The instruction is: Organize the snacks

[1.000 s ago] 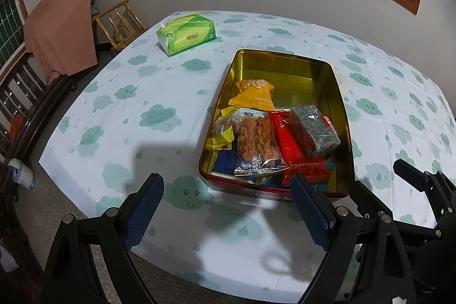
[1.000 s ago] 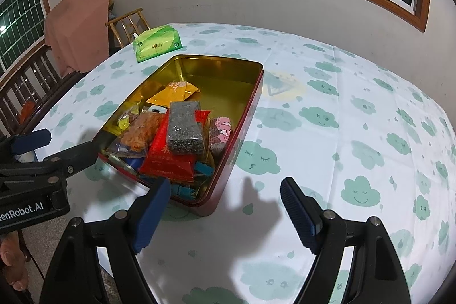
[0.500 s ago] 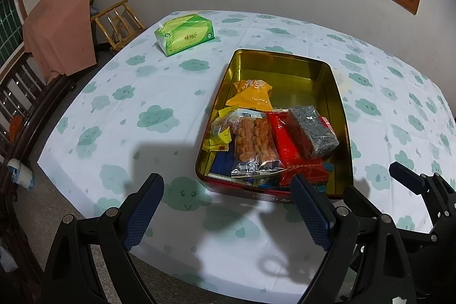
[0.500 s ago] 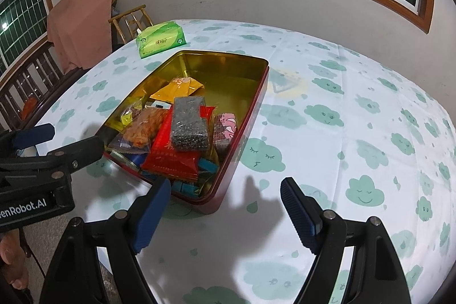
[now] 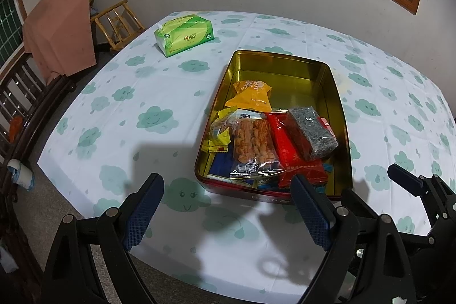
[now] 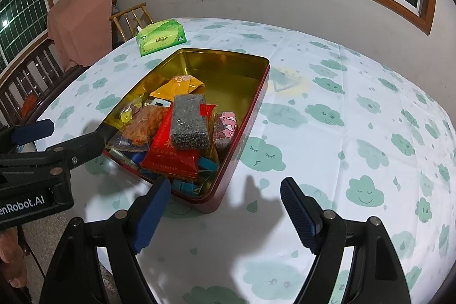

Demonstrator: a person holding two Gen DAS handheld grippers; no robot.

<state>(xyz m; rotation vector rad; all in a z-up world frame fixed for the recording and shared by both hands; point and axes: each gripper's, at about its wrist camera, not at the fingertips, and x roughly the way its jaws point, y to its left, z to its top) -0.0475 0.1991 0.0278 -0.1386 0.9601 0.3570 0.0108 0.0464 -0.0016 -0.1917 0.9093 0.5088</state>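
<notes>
Snacks [image 5: 265,144] piled in gold tin [image 5: 285,67], frame centre, likely gathered for storage. Left gripper [image 5: 228,212] and right gripper [image 6: 225,210] both spread wide, empty, hovering at lower frame.

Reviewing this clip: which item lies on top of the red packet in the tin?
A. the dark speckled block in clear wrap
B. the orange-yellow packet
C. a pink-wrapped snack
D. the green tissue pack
A: the dark speckled block rests across the red packet inside the tin, while the green tissue pack sits on the tablecloth outside it and the orange-yellow packet lies farther back.
</notes>
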